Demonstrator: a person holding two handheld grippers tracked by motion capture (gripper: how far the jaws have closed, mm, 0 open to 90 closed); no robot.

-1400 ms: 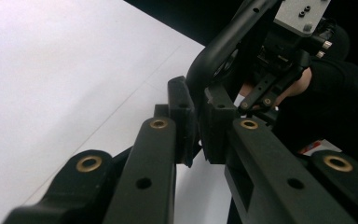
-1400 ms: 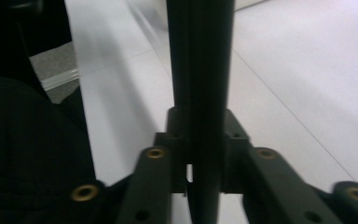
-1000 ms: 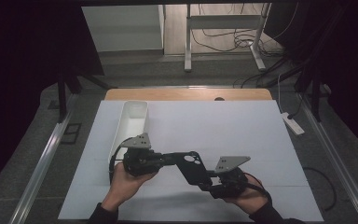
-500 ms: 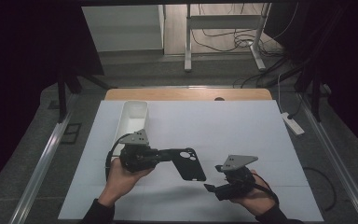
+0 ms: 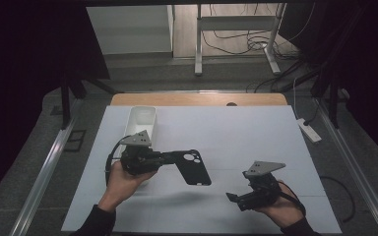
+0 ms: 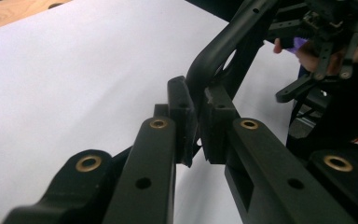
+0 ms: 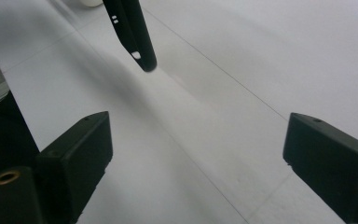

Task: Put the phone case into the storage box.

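A black phone case (image 5: 193,167) with camera cut-outs hangs above the white mat, held by one end. My left gripper (image 5: 170,158) is shut on it; in the left gripper view both pads (image 6: 182,116) pinch the rim of the case (image 6: 219,46). My right gripper (image 5: 234,199) sits low at the front right, apart from the case. Its jaws have just been opening and stand wide with nothing between them. In the right gripper view (image 7: 198,140) there is bare mat between the pads, and the free end of the case (image 7: 133,32) hangs farther off.
A white oblong bin (image 5: 140,115) stands at the back left of the white mat (image 5: 256,142), just behind my left hand. A wooden table edge (image 5: 197,99) runs along the back. A white power strip (image 5: 307,130) lies off the mat's right side.
My right gripper let go of the phone case, opened its jaws and drew back to the right and front. The left gripper kept its hold on the case and stayed in place.
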